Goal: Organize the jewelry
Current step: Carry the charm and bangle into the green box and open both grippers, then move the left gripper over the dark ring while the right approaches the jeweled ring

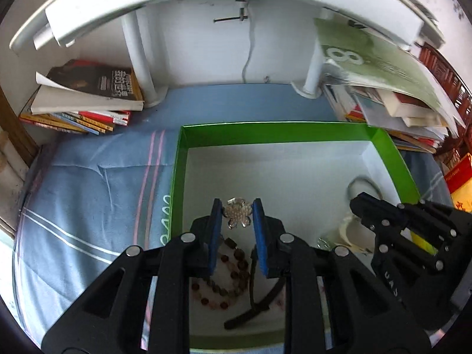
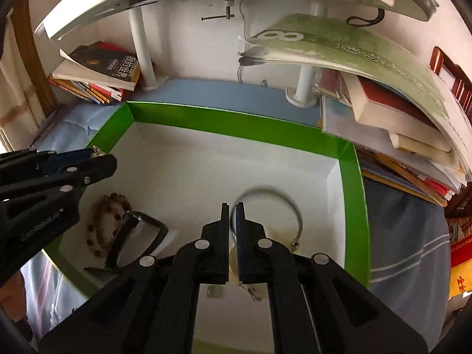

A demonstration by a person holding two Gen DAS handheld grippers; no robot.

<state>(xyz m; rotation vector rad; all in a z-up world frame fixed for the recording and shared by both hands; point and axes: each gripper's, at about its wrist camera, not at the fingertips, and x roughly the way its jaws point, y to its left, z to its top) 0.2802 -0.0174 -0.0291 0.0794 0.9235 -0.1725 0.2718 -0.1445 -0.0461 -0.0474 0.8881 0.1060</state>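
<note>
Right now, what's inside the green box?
Inside the green box: a brown bead bracelet, a black strap, a silver ring necklace and a cream bangle. The left tool holds a flower brooch above it. The tools cover the near floor.

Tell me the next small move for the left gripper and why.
Probably lower it and release: the left gripper is shut on the flower brooch above the white floor of the green box, with the bead bracelet lying just below.
</note>
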